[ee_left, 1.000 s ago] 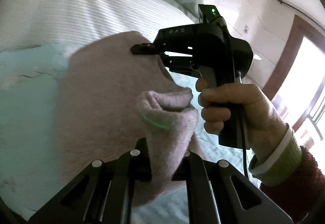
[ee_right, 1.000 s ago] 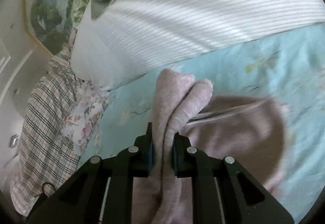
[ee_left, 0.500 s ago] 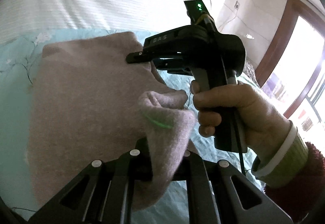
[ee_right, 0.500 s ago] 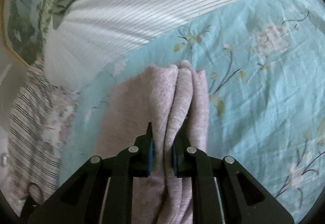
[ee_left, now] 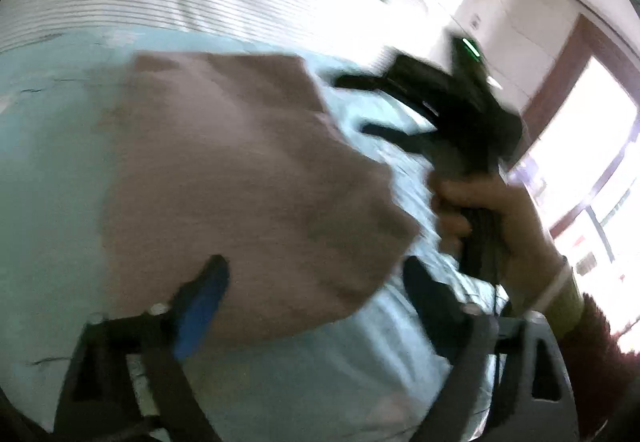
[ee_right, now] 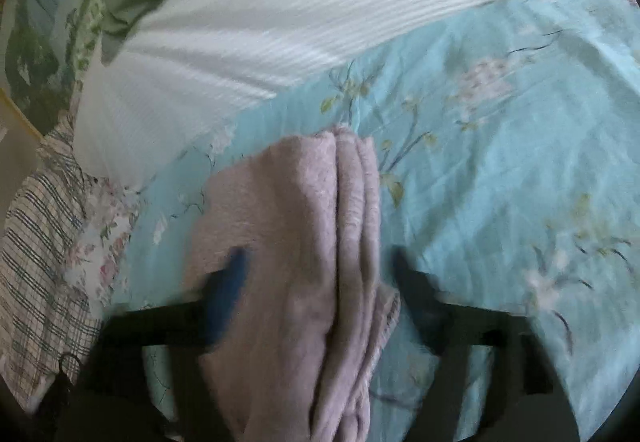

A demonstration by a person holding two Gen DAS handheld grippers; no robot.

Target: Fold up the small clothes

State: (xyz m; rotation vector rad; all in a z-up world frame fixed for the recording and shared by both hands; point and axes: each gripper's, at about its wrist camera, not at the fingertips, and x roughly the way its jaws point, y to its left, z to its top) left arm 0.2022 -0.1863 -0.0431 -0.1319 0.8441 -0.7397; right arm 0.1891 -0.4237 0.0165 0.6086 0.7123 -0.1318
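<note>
My left gripper [ee_left: 316, 274] and right gripper [ee_right: 320, 266] both have fingers spread wide, holding nothing. The folded pink cloth [ee_right: 304, 242] lies on the blue bed sheet [ee_right: 500, 161].

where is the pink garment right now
The pink garment lies folded on the blue floral sheet, between the open fingers of both tools, just below the white striped bedding.
</note>
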